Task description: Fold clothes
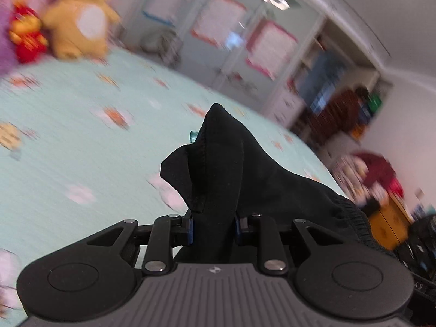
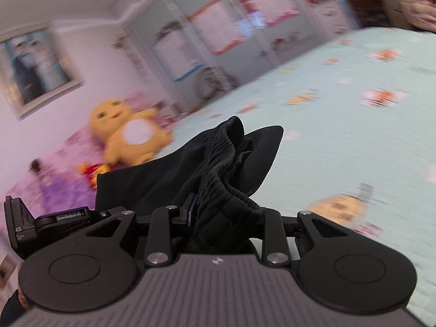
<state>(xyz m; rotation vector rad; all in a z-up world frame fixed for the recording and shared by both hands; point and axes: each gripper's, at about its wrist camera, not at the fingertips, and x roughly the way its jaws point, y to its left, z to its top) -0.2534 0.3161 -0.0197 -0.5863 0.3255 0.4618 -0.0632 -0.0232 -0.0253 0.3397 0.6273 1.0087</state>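
The bed, with its pale green printed sheet, is lying under everything, and above it the black garment is hanging between both tools, well away from the yellow plush toy at the bed's far side. The left gripper is pinching a hemmed corner with nearly closed jaws, and the right gripper is squeezing the bunched elastic waistband likewise. I judge the thick waistband may be slipping out, because the cloth is gathered unevenly; "GenRobot.AI" is readable on the left tool.

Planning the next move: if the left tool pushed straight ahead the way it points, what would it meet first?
Apart from the black garment it already grips, the left tool would probably meet the mint patterned bedsheet first; depth is unclear.
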